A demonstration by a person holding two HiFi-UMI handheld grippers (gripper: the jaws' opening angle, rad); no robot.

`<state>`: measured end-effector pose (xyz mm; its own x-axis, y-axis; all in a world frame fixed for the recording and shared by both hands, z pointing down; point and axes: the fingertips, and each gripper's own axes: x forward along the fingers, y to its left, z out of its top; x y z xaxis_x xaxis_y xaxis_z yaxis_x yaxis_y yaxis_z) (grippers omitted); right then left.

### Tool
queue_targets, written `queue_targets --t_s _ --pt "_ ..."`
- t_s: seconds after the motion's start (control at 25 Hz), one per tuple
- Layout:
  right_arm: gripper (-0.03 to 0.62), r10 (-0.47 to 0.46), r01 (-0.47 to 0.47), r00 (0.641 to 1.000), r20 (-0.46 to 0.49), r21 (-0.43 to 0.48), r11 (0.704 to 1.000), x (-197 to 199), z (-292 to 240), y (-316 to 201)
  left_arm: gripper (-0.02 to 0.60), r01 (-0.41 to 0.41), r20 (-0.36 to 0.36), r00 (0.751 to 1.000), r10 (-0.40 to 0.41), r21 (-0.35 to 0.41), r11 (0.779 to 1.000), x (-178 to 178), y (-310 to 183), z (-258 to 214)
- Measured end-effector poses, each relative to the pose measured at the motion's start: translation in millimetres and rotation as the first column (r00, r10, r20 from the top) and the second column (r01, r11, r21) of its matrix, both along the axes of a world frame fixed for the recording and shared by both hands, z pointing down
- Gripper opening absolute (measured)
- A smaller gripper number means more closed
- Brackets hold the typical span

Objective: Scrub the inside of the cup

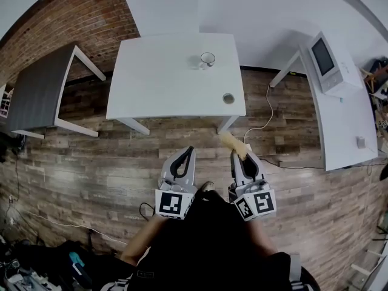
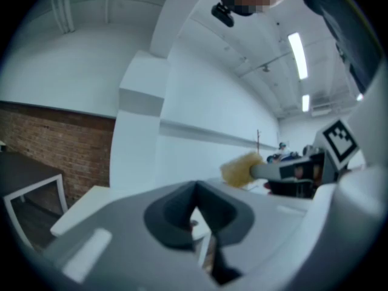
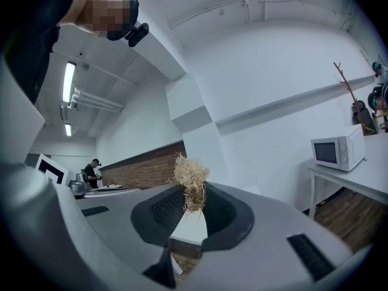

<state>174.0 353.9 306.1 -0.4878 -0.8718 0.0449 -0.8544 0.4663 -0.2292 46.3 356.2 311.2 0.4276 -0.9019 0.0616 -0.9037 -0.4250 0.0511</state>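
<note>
A white desk (image 1: 157, 71) is seen from above, across a wooden floor (image 1: 91, 162). The cup (image 1: 207, 59) stands near its far edge, right of the middle. A small round thing (image 1: 228, 98) lies by the near right corner. The left tool (image 1: 188, 152) is pressed together, empty. The right tool (image 1: 238, 155) pinches a straw-coloured scrubber (image 1: 232, 142). The approach is judged in hand; next, the cup must be reached, steadied, and the scrubber put inside.

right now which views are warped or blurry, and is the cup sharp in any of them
Head view: heavy fisheye bows the white table, yet the cup stays fairly sharp. Left gripper view: soft, dark vignette, the scrubber hazy. Right gripper view: scrubber fibres crisp, ceiling light bright; the cup is not made out.
</note>
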Motion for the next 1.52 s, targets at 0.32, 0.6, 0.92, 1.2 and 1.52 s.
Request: queue_targets --t_s 0.32,0.6,0.92,1.2,1.52 --pt "0.055 -0.051 0.052 0.999 0.015 -0.021 0.998 3 9 -24 0.003 0.043 0.025 0.999 -0.043 -0.025 0.999 6 -15 6" --pt "0.055 -0.006 0.006 1.000 -0.014 -0.023 1.000 2 10 -71 0.003 -0.001 0.027 1.000 0.002 -0.020 1.000 2 -71 14" --pt "0.057 0.074 -0.075 0.996 -0.041 -0.023 0.997 -25 1 -142 0.003 -0.107 0.047 0.993 0.105 0.043 0.993 -21 -154 1" --pt "0.057 0.094 -0.096 0.995 -0.042 -0.042 0.994 -54 3 -191 0.003 -0.137 0.064 0.989 0.136 0.012 0.990 -51 -199 14" --pt "0.057 0.079 -0.082 0.996 -0.049 -0.062 0.995 -53 12 -246 0.003 -0.102 0.071 0.992 0.103 -0.026 0.994 -56 -238 27"
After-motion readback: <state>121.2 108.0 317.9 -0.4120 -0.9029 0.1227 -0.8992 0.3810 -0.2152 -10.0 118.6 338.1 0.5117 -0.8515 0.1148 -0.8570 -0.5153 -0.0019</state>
